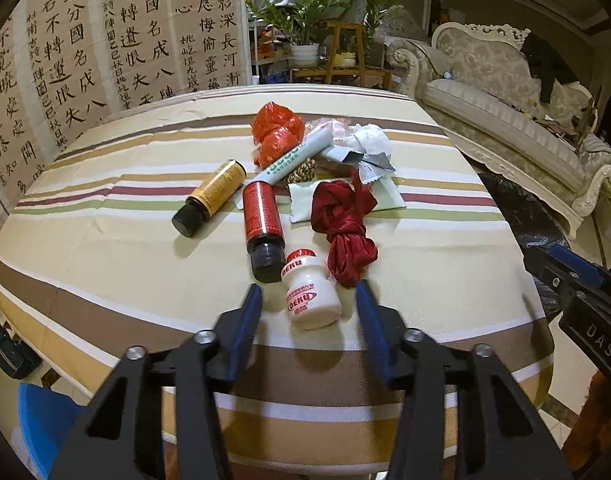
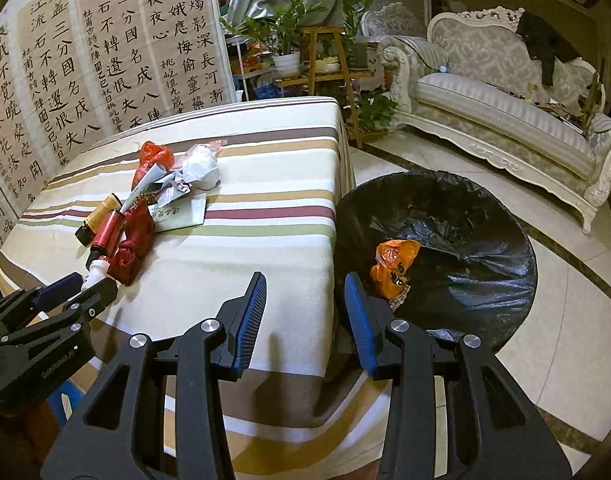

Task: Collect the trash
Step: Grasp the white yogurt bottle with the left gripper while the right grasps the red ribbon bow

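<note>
Trash lies in a heap on the striped tablecloth: a white DEKU bottle, a red bottle, a yellow bottle, a knotted dark red ribbon, an orange-red bag, a white tube and crumpled paper. My left gripper straddles the white bottle with a gap on each side, so its pads do not press on it. My right gripper is open and empty over the table's right edge, beside a black-lined bin holding an orange bag.
A pale green packet lies under the ribbon. A calligraphy screen stands behind the table on the left. Potted plants on a wooden stand and an ornate sofa are farther back. A blue stool sits below the table's near left.
</note>
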Motion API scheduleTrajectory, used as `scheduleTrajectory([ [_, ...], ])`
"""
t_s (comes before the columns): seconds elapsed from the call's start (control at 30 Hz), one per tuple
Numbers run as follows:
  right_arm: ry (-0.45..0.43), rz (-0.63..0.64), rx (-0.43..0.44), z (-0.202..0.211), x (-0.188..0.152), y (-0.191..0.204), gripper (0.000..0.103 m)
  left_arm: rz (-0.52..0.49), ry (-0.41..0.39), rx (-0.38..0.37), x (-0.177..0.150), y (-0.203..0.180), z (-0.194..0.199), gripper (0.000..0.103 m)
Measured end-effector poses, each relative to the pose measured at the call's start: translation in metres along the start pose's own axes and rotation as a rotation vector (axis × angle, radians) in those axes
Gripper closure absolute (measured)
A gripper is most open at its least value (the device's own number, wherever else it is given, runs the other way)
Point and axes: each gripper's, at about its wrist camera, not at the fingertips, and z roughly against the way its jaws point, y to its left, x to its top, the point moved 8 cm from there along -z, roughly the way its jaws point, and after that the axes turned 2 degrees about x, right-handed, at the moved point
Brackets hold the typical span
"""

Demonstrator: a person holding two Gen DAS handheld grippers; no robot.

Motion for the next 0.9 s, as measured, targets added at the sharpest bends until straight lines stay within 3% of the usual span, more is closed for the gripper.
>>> scheduleTrajectory([
  [0.13, 0.003, 0.005, -0.001, -0.001, 0.0, 0.003, 0.063, 0.0, 0.008, -0.018, -0.004, 0.002, -0.003, 0.075],
  [0.57, 0.017, 0.04, 0.015, -0.007, 0.003, 0.025, 0.063, 0.016, -0.057, -0.014, 0.005, 0.019, 0.017, 0.075],
  [0.9, 0.035, 0.131, 0.078, -0.023, 0.016, 0.084, 0.063, 0.08, -0.06, 0.036, 0.011, 0.067, 0.011, 0.075],
])
